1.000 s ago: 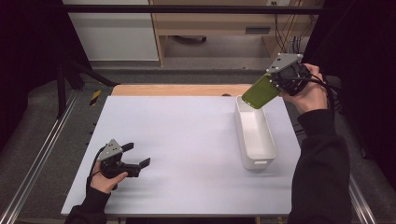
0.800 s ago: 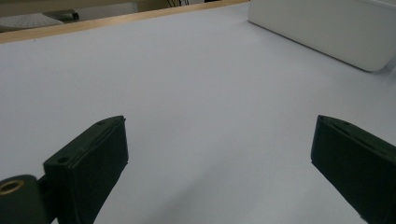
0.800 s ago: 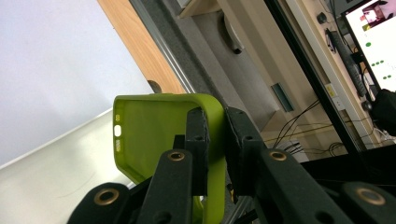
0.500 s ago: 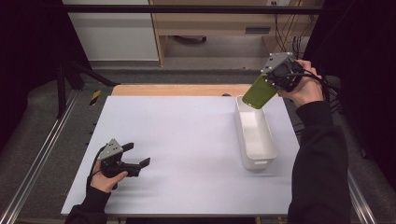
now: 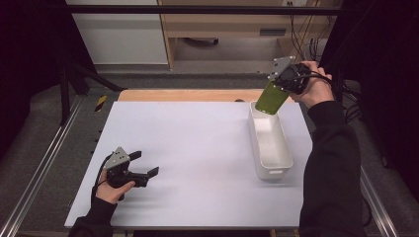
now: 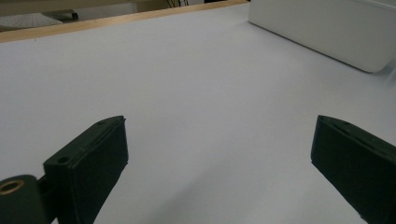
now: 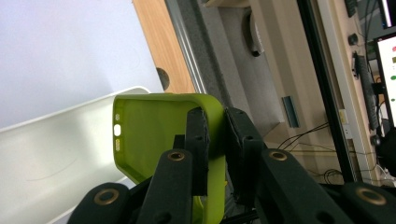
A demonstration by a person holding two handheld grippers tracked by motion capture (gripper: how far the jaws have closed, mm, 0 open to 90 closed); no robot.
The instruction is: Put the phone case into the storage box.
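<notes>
In the right gripper view, the right tool [image 7: 215,140] covers the lower part of the green phone case [image 7: 154,135], whose bottom edge is cut off by the frame. Beyond that case, the white bin [image 7: 56,154] runs off the left edge. In the left gripper view, past the left tool [image 6: 219,163], the bin [image 6: 327,28] is cropped at top and right.

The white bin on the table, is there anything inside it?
The white bin looks empty where its floor shows. The green phone case, clamped in the right gripper, hangs over its far end and hides that corner.
</notes>
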